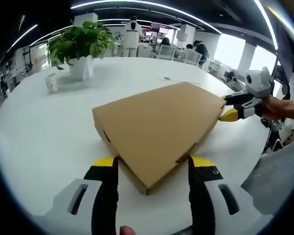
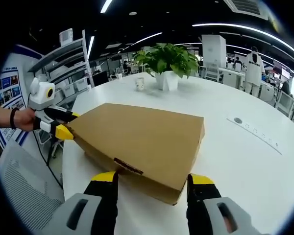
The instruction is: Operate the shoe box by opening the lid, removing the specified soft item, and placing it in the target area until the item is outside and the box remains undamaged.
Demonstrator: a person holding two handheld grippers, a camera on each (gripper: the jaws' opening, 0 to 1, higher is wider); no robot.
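Observation:
A flat brown cardboard shoe box [image 1: 157,122] lies on the white table with its lid down. My left gripper [image 1: 153,164] is open, and the box's near corner sits between its yellow-tipped jaws. My right gripper [image 1: 230,106] comes in from the right, held by a hand, with its jaws around the box's far right corner. In the right gripper view the box [image 2: 142,137] fills the middle. My right gripper [image 2: 153,178] is open there and straddles the box's near edge, while my left gripper [image 2: 63,122] is at the box's left corner. What is inside the box is hidden.
A potted green plant [image 1: 81,46] and a small white cup [image 1: 52,82] stand at the far side of the white round table [image 1: 44,132]. Behind them are desks, chairs and people. The table edge runs close on the right, with a grey chair [image 2: 19,186] beside it.

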